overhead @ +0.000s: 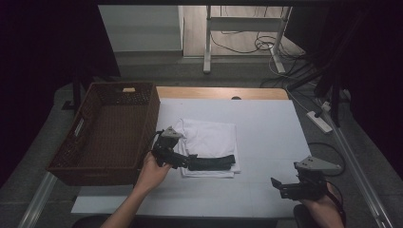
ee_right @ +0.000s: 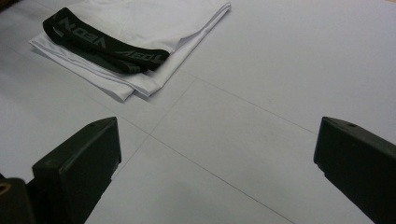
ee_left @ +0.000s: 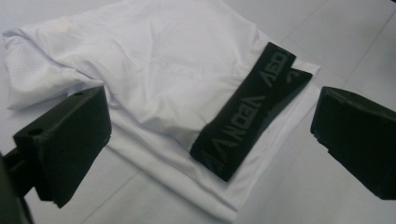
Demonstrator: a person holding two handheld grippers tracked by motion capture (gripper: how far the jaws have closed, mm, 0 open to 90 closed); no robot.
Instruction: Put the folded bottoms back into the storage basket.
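Currently I judge the step in hand to be the approach for a pick-up: my left gripper (overhead: 209, 163) sits at the near left edge of the folded white garment (overhead: 209, 140), fingers (ee_left: 65, 140) spread wide and grasping nothing. The garment lies on the white surface (overhead: 266, 128), just right of the woven basket (overhead: 90, 142), which stands empty. Its black waistband (ee_left: 250, 109) runs along the garment's near edge.

In the left gripper view, the garment lies between and beyond the 2 fingers, waistband nearer the right-hand one, with no contact that I can see.

My right gripper (overhead: 278, 184) rests well to the right of the garment, near the surface's front edge, fingers (ee_right: 77, 163) likewise released and empty.

Next move, in my judgement: advance the left fingers over the folded edge, close on all layers together, then carry it toward the basket.
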